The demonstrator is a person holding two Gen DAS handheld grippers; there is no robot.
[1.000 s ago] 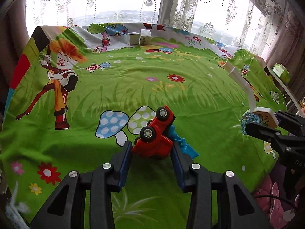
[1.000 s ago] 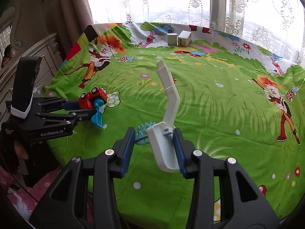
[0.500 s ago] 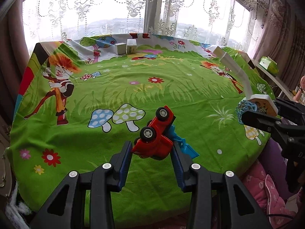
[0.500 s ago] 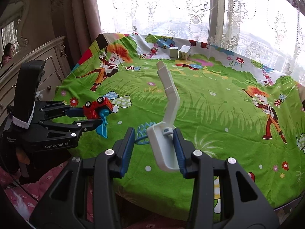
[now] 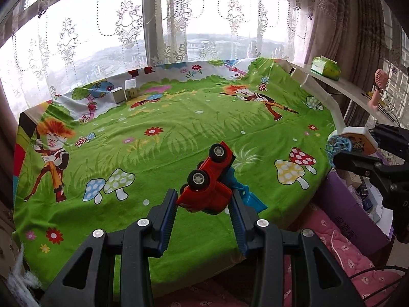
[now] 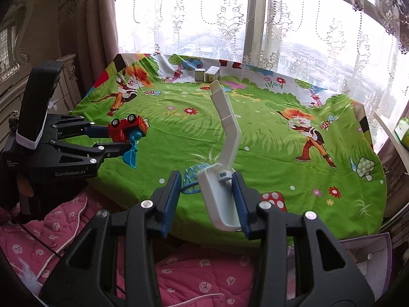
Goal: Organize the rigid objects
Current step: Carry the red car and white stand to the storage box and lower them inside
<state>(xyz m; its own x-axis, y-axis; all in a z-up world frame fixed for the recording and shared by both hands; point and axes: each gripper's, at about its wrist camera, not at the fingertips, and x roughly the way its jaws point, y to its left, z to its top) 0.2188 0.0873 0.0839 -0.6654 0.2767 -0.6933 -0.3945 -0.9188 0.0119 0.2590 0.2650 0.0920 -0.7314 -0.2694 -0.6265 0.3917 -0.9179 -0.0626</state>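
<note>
Two small boxes [image 5: 125, 91] far back — left tongs [image 5: 204, 202] clamp red toy truck [image 5: 209, 179], right tongs [image 6: 207, 194] clamp white toy [image 6: 225, 153].

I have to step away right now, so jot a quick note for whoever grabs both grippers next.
Left gripper: shut on the red toy truck, held tipped on its side in the air near the table's near edge.
Right gripper: shut on the white toy, its long arm pointing up.
Two small boxes stand together at the far edge of the green tablecloth.
Done: both toys picked up. Left: set each down in its place.
</note>
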